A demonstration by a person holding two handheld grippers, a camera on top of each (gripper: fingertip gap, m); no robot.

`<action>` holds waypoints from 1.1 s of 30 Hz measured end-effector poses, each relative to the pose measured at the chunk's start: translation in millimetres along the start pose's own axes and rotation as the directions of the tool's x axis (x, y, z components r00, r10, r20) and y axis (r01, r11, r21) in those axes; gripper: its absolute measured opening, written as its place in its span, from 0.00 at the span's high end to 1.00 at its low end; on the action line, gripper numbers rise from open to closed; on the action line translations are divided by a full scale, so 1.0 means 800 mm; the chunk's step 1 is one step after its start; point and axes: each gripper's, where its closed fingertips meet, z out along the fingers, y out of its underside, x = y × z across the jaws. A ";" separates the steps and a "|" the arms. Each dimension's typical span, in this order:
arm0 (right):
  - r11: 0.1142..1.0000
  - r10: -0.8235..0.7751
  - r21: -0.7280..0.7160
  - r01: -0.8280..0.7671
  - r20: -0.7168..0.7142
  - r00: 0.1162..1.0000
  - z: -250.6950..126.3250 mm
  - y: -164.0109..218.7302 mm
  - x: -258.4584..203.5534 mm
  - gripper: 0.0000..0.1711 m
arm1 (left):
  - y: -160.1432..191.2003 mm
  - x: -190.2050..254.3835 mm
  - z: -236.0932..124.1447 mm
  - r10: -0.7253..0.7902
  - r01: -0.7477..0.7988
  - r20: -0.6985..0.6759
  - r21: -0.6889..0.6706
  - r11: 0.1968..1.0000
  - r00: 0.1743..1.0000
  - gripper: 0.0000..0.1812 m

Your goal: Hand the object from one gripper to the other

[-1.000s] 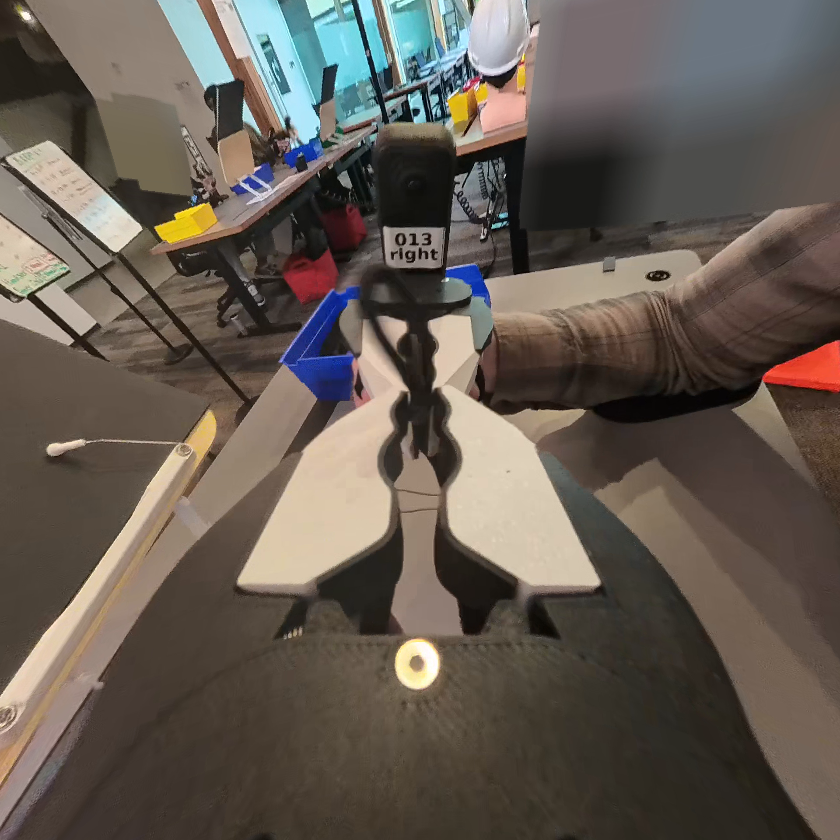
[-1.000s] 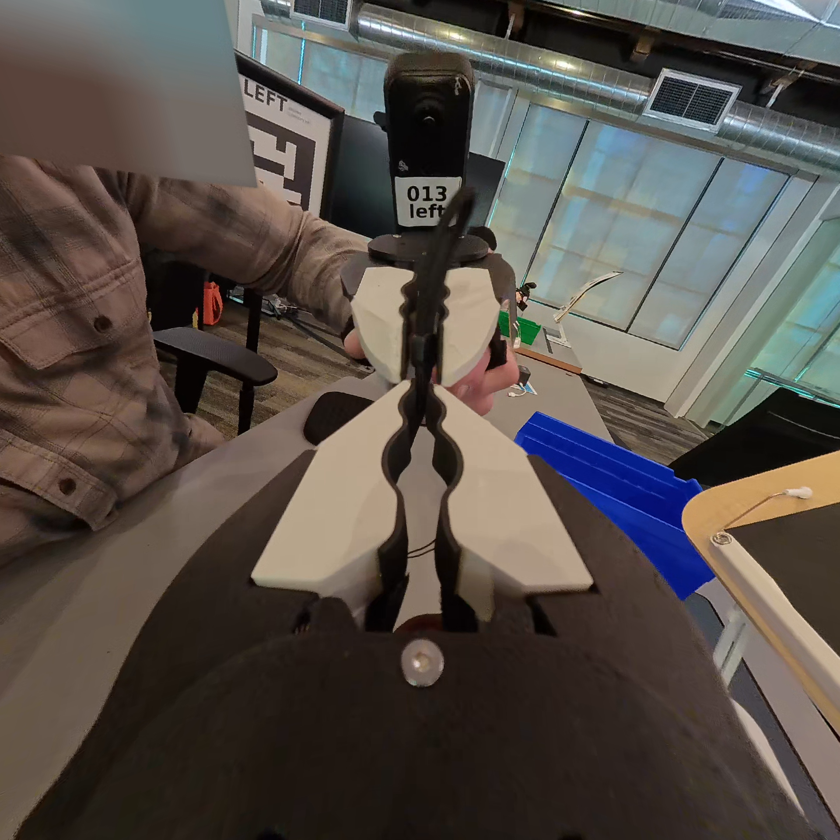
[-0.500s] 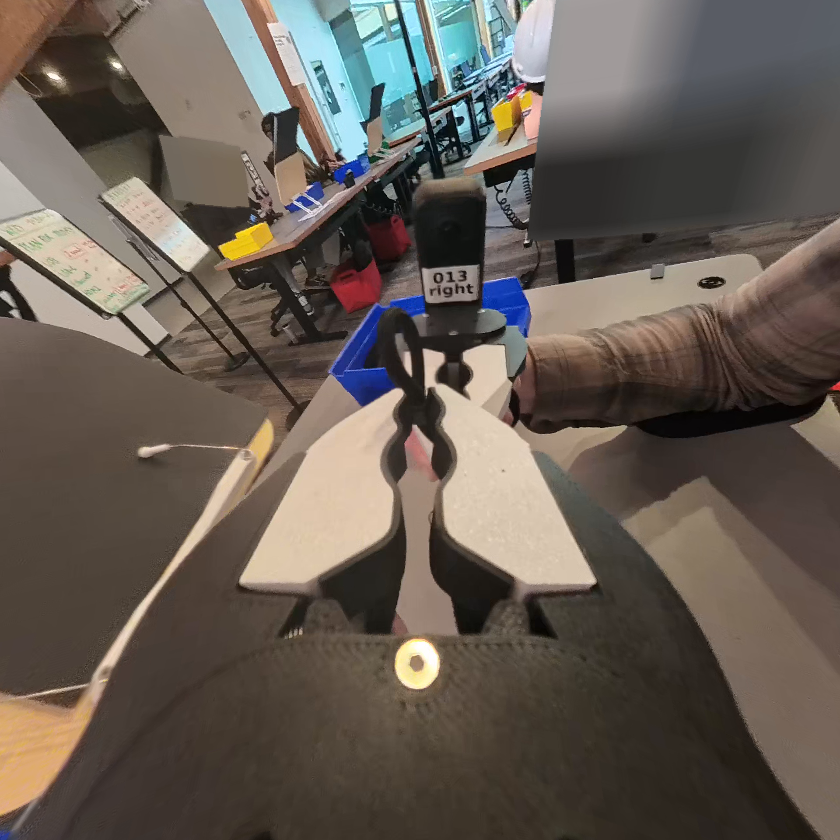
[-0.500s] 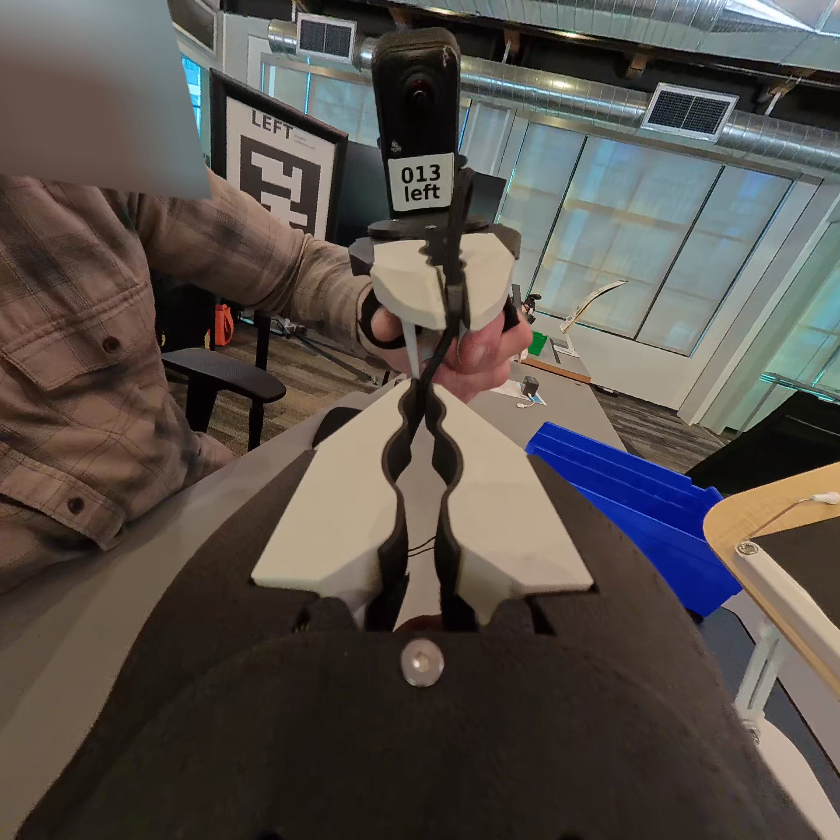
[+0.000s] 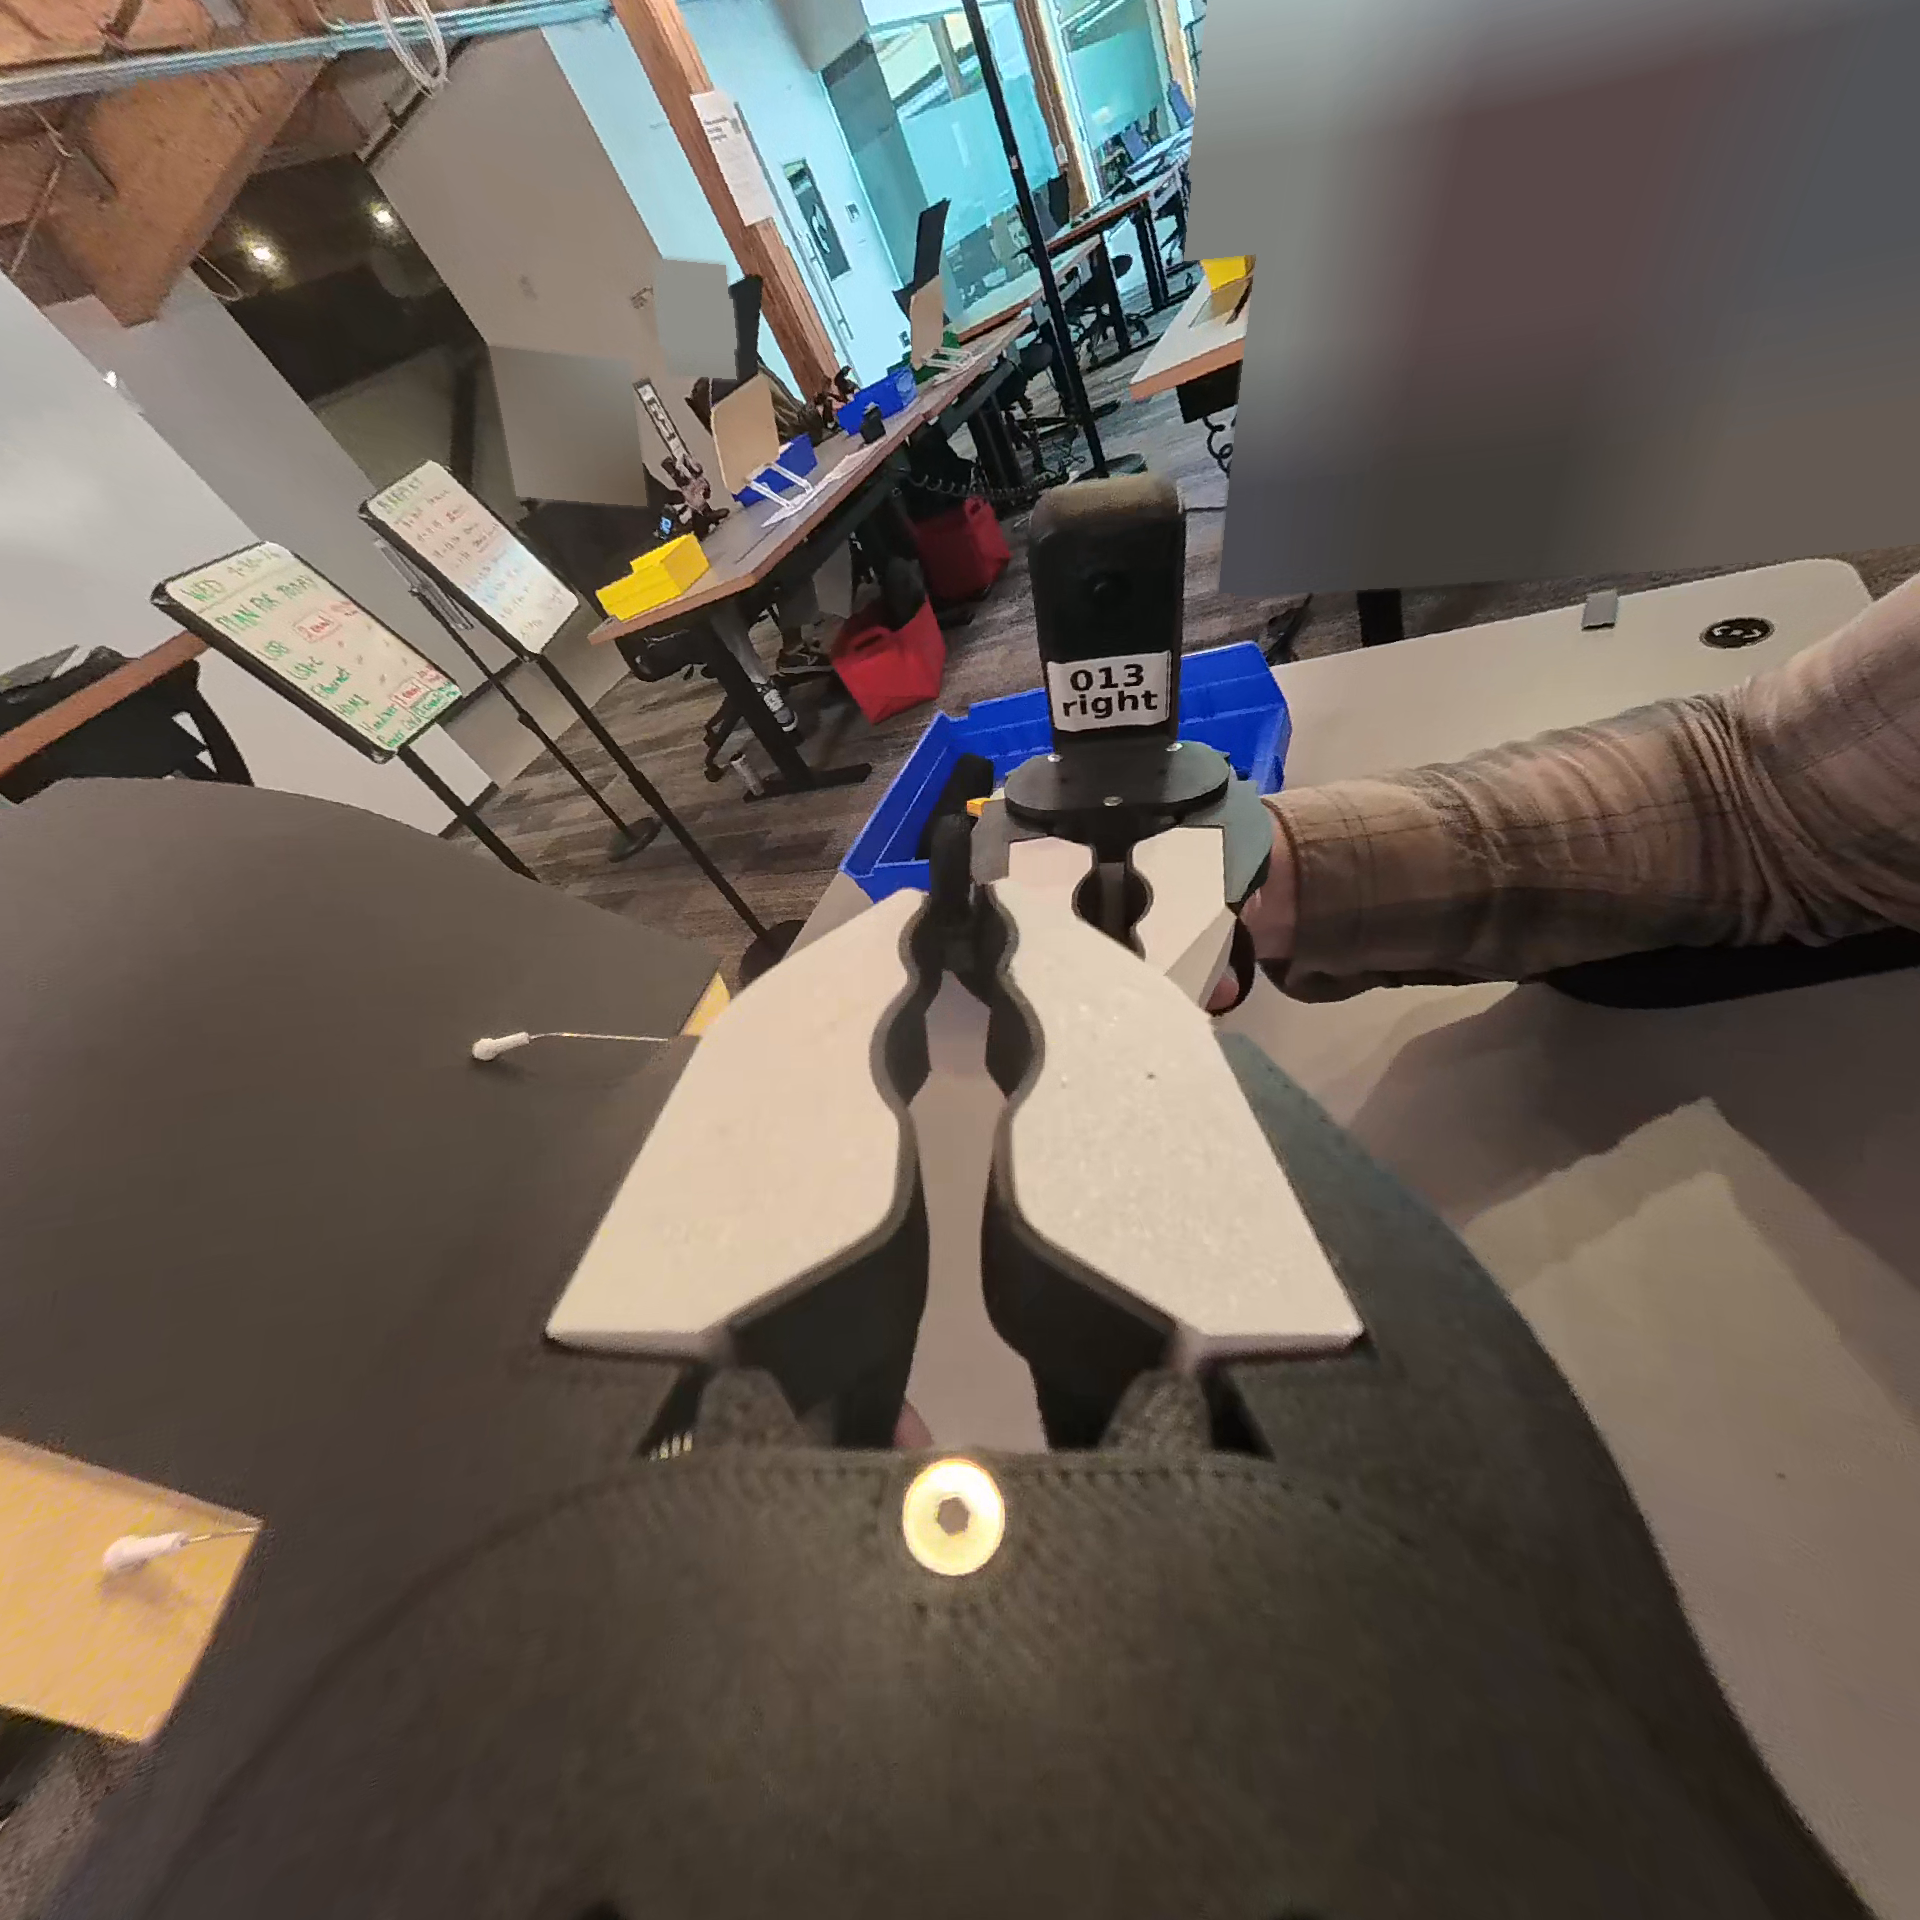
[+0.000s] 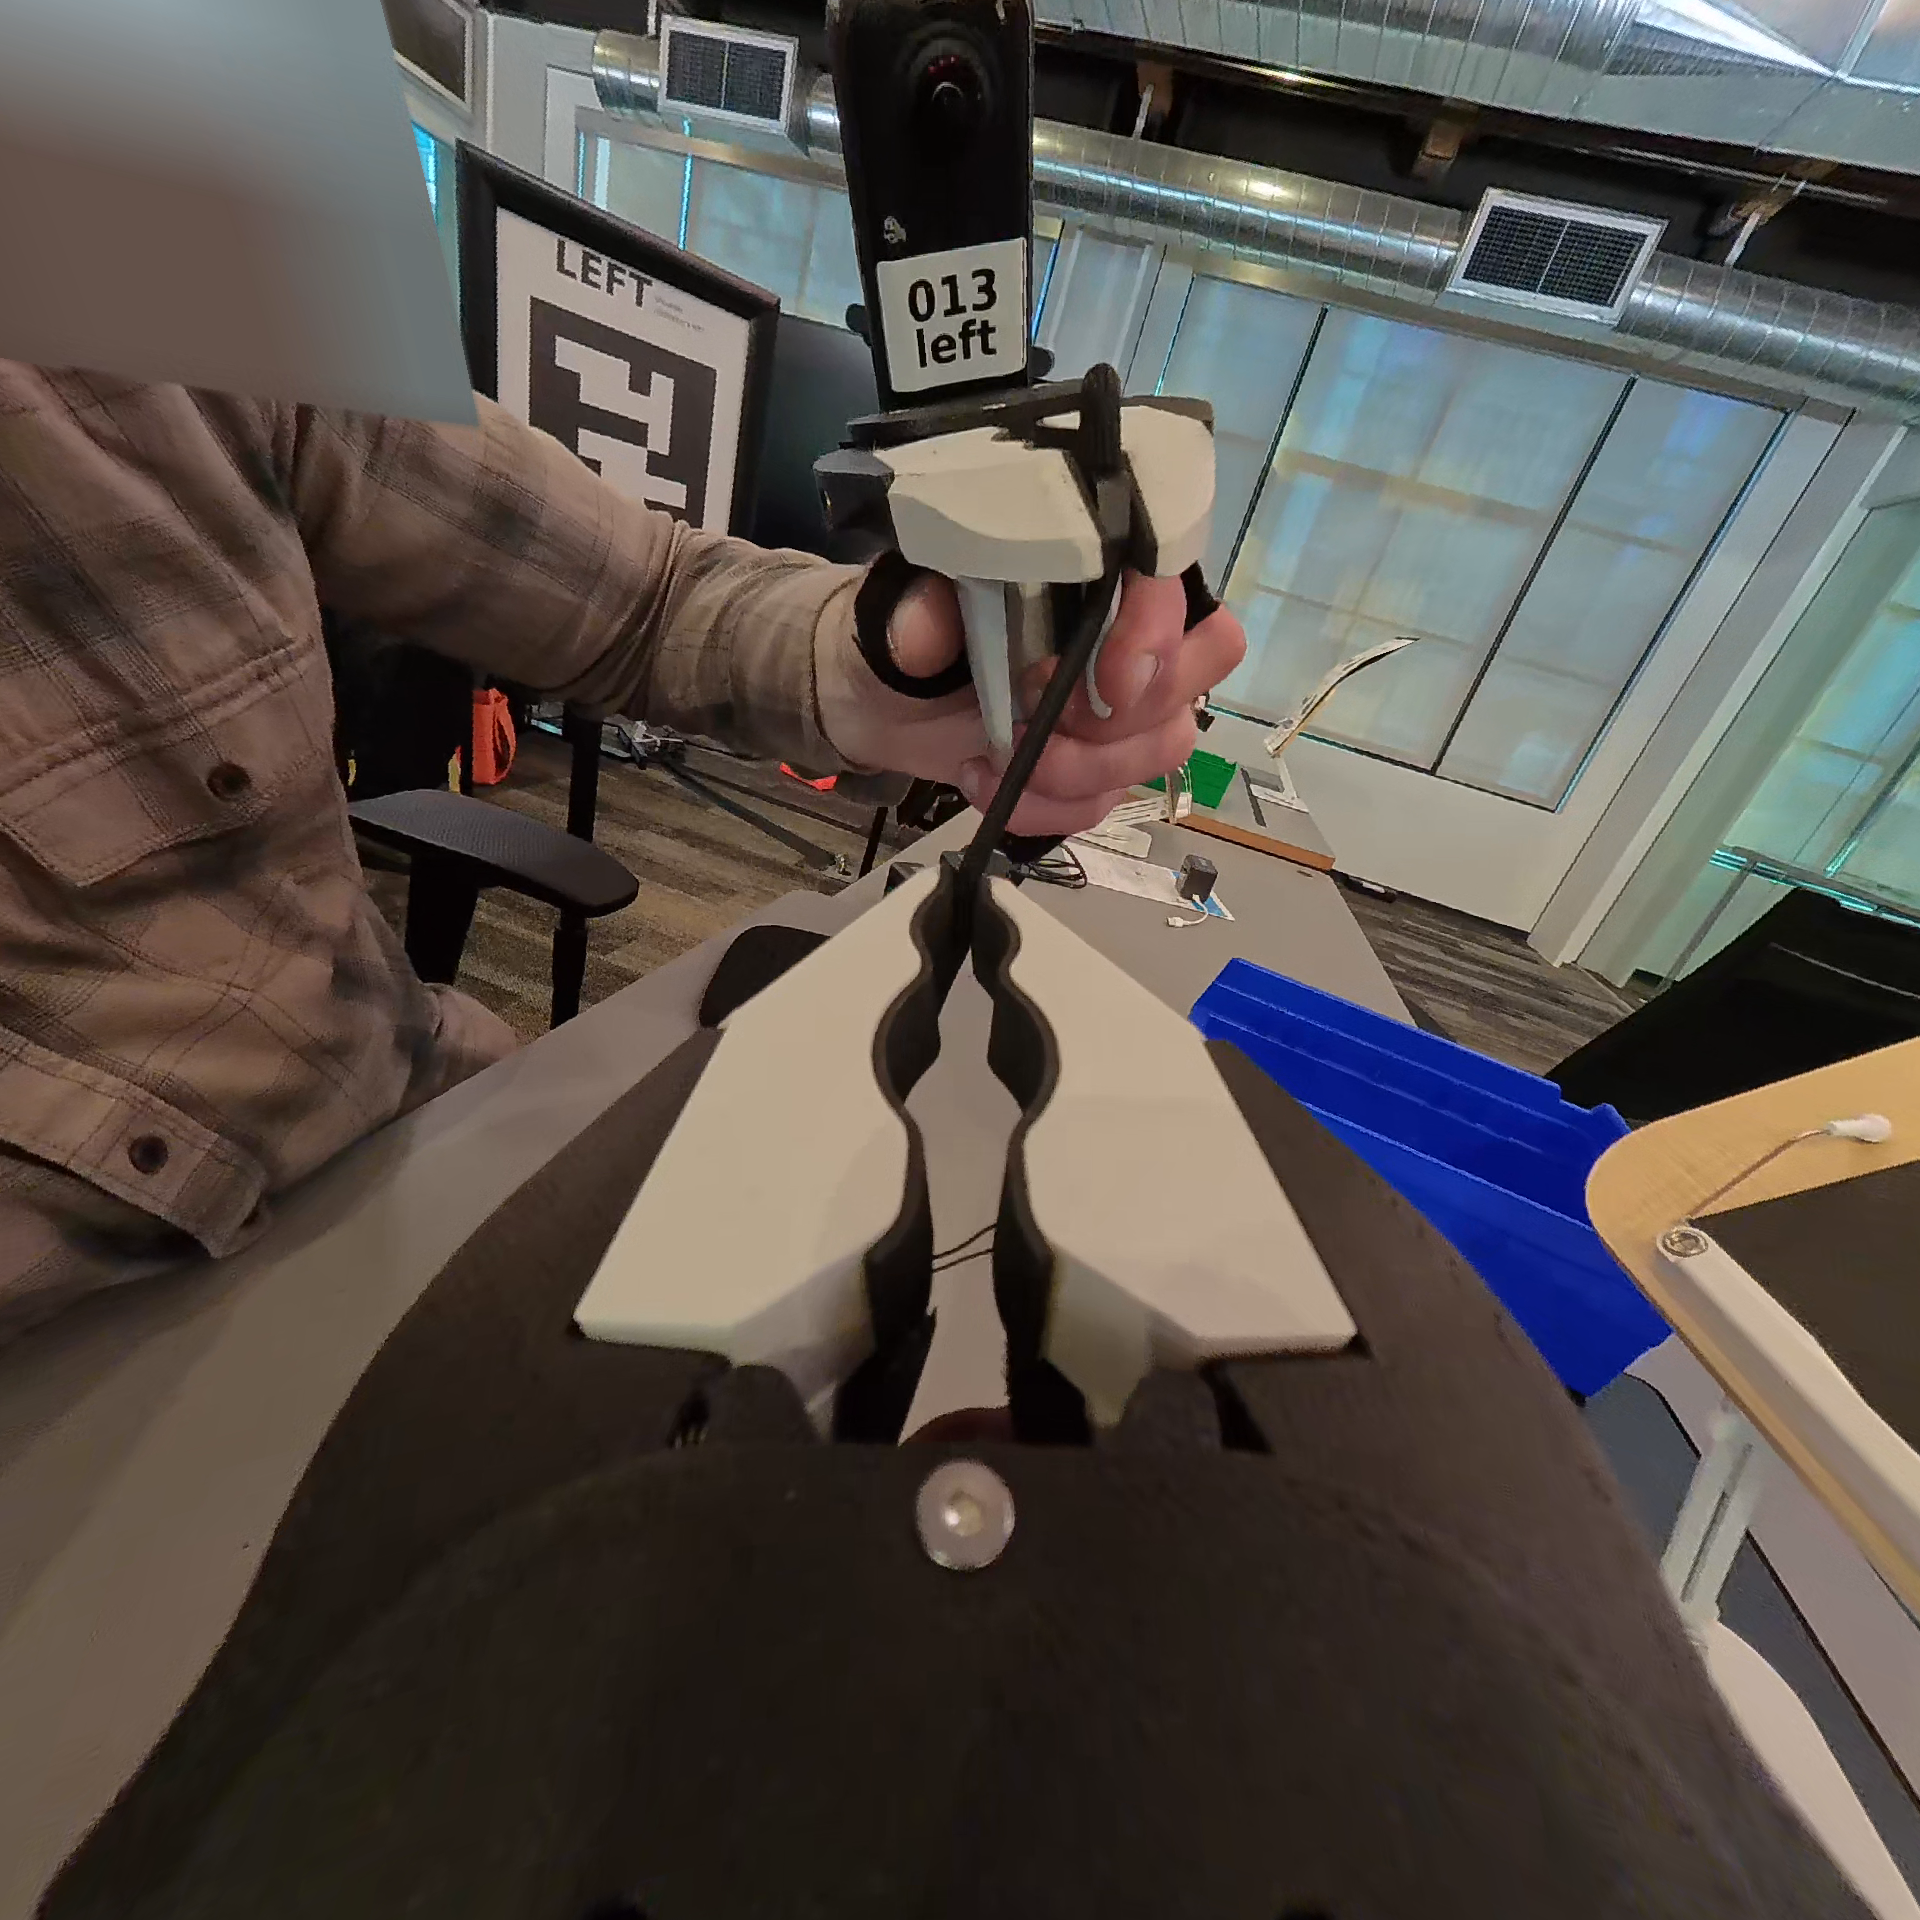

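Left claw (image 5: 954,920): fingers pinched together at the tips on a thin black strap (image 5: 951,883).
Right claw (image 6: 961,902): tips closed on the lower end of the same strap (image 6: 1039,717).
Strap: runs taut and slanted from the right claw's tips up to the left claw (image 6: 1117,499) above it; its top loop stands clear over the left claw's tips.
Relative position: the claws face each other, close together, tips apart.
Hand (image 6: 1060,717): wrapped around the left claw's handle.
Behind: blue bin (image 5: 1226,707) beyond the right claw (image 5: 1117,904), on a grey table (image 5: 1558,665).
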 end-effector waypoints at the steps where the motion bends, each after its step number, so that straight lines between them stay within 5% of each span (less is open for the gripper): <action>1: 1.000 -0.003 -0.003 0.003 -0.002 1.000 0.000 0.000 0.000 1.00 | 0.000 0.001 0.000 0.005 -0.005 -0.002 -0.002 1.000 1.000 0.97; 9: 1.000 -0.010 -0.013 0.010 -0.059 0.998 0.005 0.003 0.009 1.00 | 0.001 -0.004 0.001 0.017 -0.017 0.026 -0.006 1.000 1.000 0.97; 13: 0.995 -0.057 -0.085 0.045 -0.145 0.988 -0.001 0.005 0.028 0.82 | 0.003 -0.016 0.000 0.055 -0.053 0.062 -0.026 0.998 0.997 0.97; 19: 0.960 -0.201 -0.223 0.170 -0.126 0.971 -0.014 -0.002 0.018 0.90 | 0.021 -0.036 0.001 0.077 -0.069 0.096 -0.080 0.994 0.992 0.97; 22: 0.970 -0.047 -0.235 0.055 0.042 0.998 -0.002 0.008 -0.021 0.90 | 0.025 -0.039 0.003 0.097 -0.088 0.107 -0.086 0.992 0.990 0.97; 27: 0.952 0.143 -0.263 -0.153 -0.055 0.988 0.019 0.053 0.007 0.79 | 0.014 -0.018 0.011 0.189 -0.182 0.093 -0.077 0.980 0.978 0.97; 33: 0.904 0.417 0.082 -0.420 0.055 0.907 -0.002 0.005 0.028 0.72 | 0.014 0.002 0.011 0.394 -0.384 0.090 -0.107 0.917 0.915 0.97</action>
